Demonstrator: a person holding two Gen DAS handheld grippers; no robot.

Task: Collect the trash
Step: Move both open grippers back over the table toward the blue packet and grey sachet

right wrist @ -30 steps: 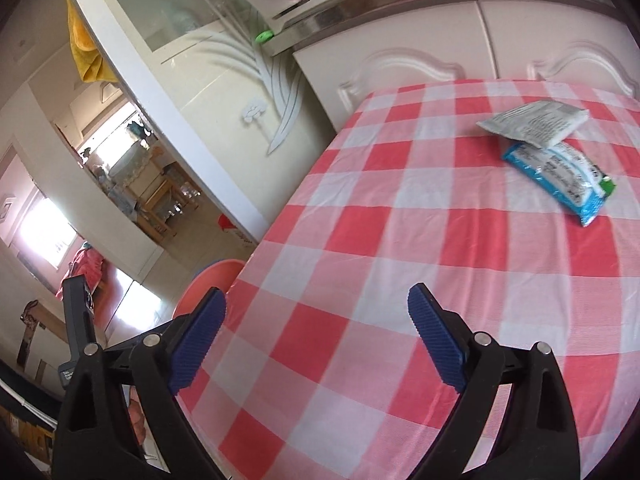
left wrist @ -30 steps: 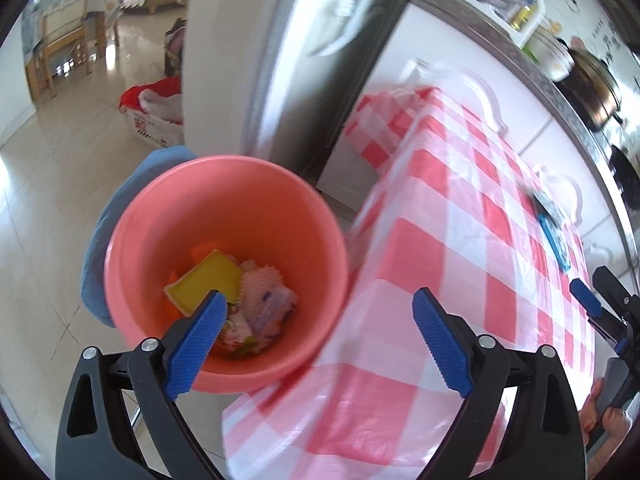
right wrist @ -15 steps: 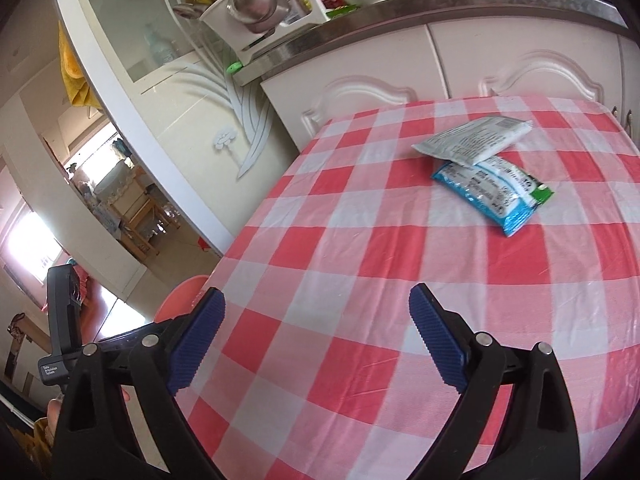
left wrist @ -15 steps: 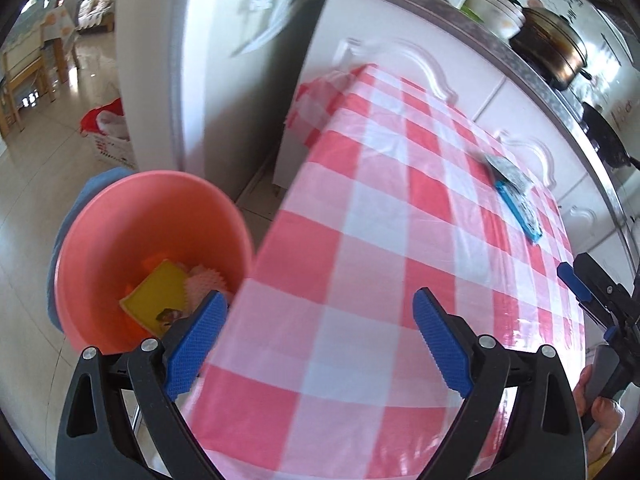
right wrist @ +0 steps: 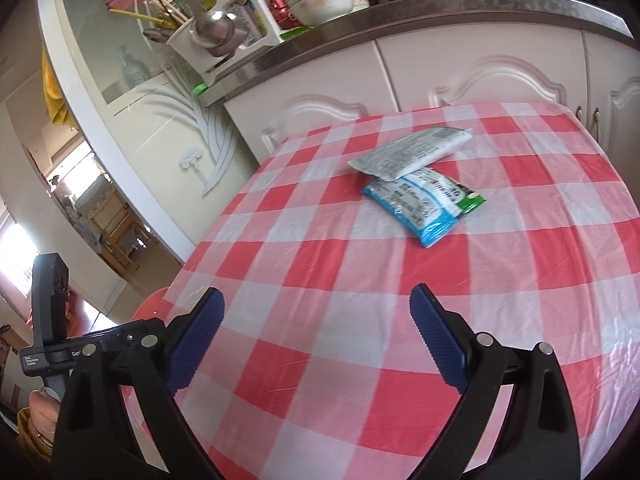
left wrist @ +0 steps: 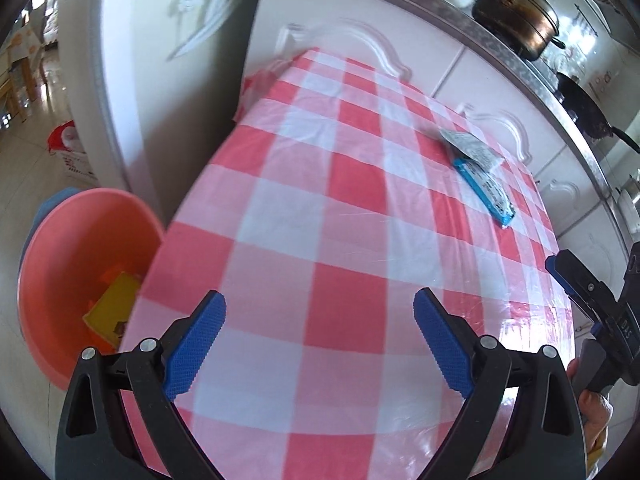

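Observation:
A grey-white wrapper (right wrist: 408, 153) lies partly over a blue-and-white wrapper (right wrist: 426, 205) at the far side of the red-checked table (right wrist: 320, 280). They also show in the left wrist view: the grey wrapper (left wrist: 470, 148) and the blue wrapper (left wrist: 486, 190). A pink bucket (left wrist: 68, 264) stands on the floor left of the table, holding a yellow packet (left wrist: 112, 312) and other trash. My left gripper (left wrist: 318, 344) is open and empty over the table's near edge. My right gripper (right wrist: 316, 340) is open and empty, well short of the wrappers.
White cabinets (right wrist: 440, 76) and a counter with a dish rack (right wrist: 224, 40), bowls and pots (left wrist: 516, 20) stand behind the table. A white pillar (left wrist: 160, 80) stands left of it. The bucket's rim (right wrist: 150, 308) shows at the table's left edge in the right wrist view.
My left gripper has swung right, from above the bucket to over the table. My right gripper has pulled back or turned, so the wrappers now sit nearer the view's middle. Both stayed open.

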